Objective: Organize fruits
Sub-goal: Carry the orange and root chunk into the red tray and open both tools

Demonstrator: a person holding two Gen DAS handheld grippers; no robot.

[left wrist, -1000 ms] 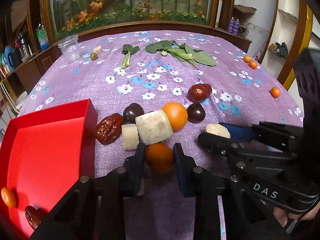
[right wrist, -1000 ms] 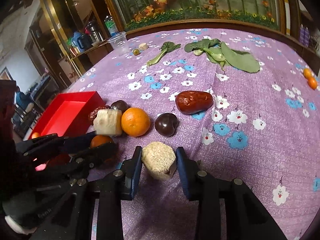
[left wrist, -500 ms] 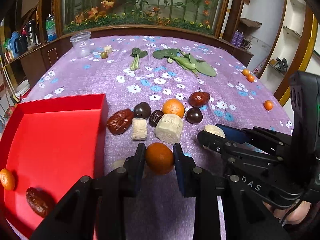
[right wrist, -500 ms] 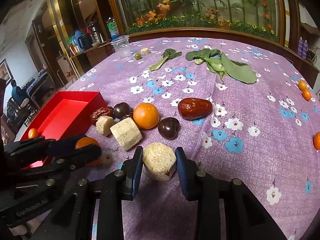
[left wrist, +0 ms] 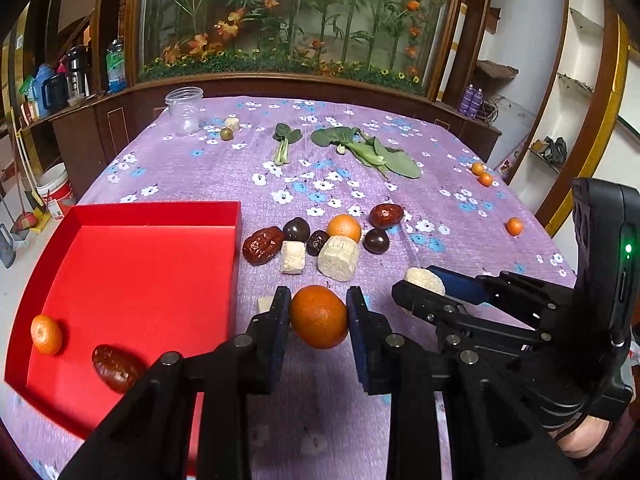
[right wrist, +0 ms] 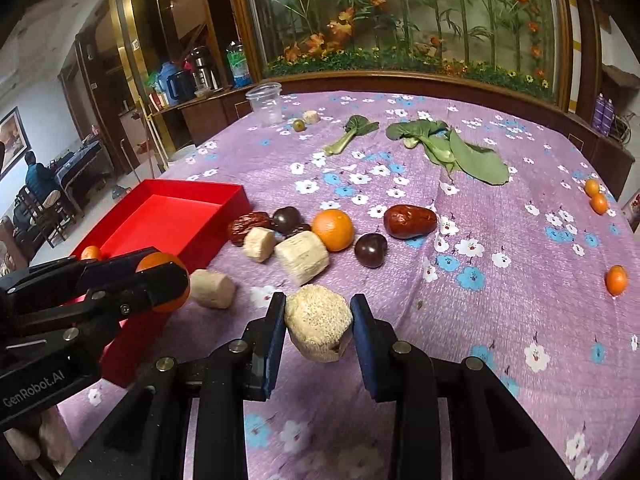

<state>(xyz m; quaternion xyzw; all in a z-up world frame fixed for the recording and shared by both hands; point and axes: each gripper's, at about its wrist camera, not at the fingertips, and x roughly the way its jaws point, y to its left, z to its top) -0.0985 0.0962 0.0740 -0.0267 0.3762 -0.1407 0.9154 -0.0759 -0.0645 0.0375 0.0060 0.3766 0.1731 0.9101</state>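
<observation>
The red tray [left wrist: 132, 280] is the landmark. Most of its floor lies bare; a small orange [left wrist: 47, 334] and a red date [left wrist: 116, 363] sit in its near left corner. Just right of its right wall, a wrinkled date [left wrist: 262, 245], pale chunks [left wrist: 293, 257] and dark plums [left wrist: 296, 229] crowd the purple tablecloth [left wrist: 460, 208]. Beyond its far wall the cloth lies bare up to a plastic jar [left wrist: 184, 110].

A lived-in family home, seen from a dining table [left wrist: 460, 216] spread with a purple flowered cloth [right wrist: 500, 280]. Behind it, a curved glass case [left wrist: 296, 20] in a dark wood frame holds artificial flowers and bamboo. A wooden sideboard [right wrist: 208, 108] carries thermos flasks, a blue jug [right wrist: 166, 80] and bottles. Through the doorway, a seated person [right wrist: 38, 178] faces away beside a framed picture [right wrist: 14, 138]. A bucket [left wrist: 56, 190] stands on the floor by the table.
</observation>
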